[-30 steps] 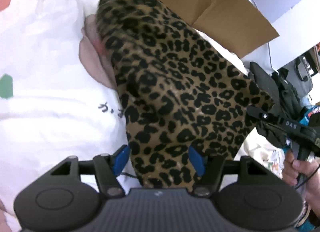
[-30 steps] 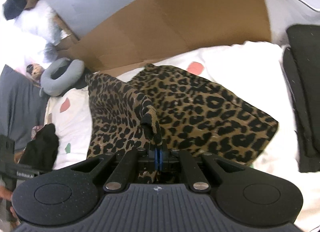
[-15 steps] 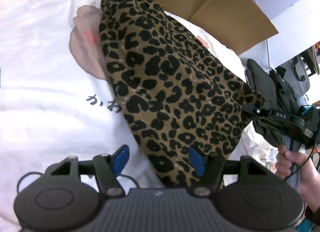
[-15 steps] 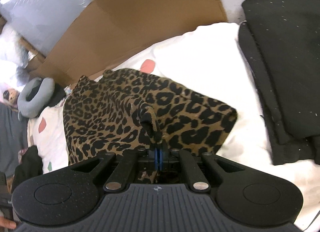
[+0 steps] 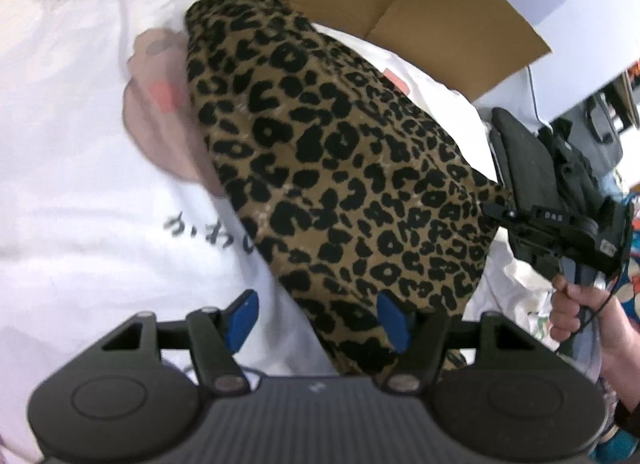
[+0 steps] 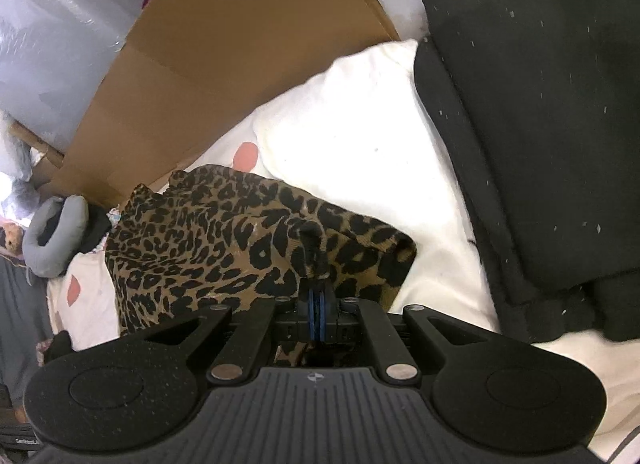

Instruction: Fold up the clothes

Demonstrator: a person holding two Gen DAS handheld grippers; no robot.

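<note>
Blue pads on the left gripper (image 5: 318, 318) stood wide apart, pointing down over the white printed T-shirt (image 5: 72, 191), holding nothing. The leopard-print garment (image 5: 340, 183) lay folded on that T-shirt, one edge reaching between the pads. Further right, the right gripper (image 6: 316, 306) pinched a raised fold of the leopard-print cloth tight, a hand (image 5: 576, 312) gripping its handle beside folded black clothes (image 6: 532, 123).

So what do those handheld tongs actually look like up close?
Each is a matte black plastic body with a ribbed centre, two round discs at the sides and silver rivets on the linkage bars. The left tongs end in blue pads. The right tongs have the same blue pads. Seen from the left camera, they carry small white lettering and a thin black cable.
</note>
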